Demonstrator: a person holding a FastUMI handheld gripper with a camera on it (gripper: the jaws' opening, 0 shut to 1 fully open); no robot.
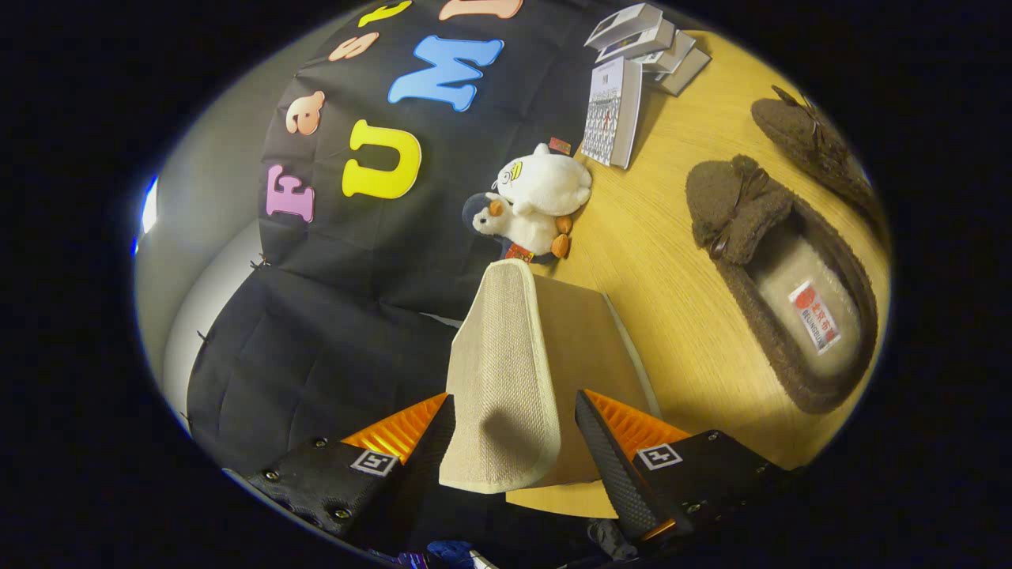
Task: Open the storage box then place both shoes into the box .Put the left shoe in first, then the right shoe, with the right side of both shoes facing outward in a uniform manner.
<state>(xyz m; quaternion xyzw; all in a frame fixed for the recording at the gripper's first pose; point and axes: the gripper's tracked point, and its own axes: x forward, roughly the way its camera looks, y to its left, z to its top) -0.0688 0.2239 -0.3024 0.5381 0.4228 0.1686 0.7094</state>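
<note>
Flanking the box lid, gripper (514, 442) fingers stood apart.
Lid (506, 379) rose between them, seemingly untouched by either; two shoes (783, 284) (818, 150) lay beyond on the table (656, 237).

Gripper (514, 442): square markers, small screws

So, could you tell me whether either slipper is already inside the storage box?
No: both brown slippers lie on the wooden table, beside the box lid between the gripper fingers.
</note>
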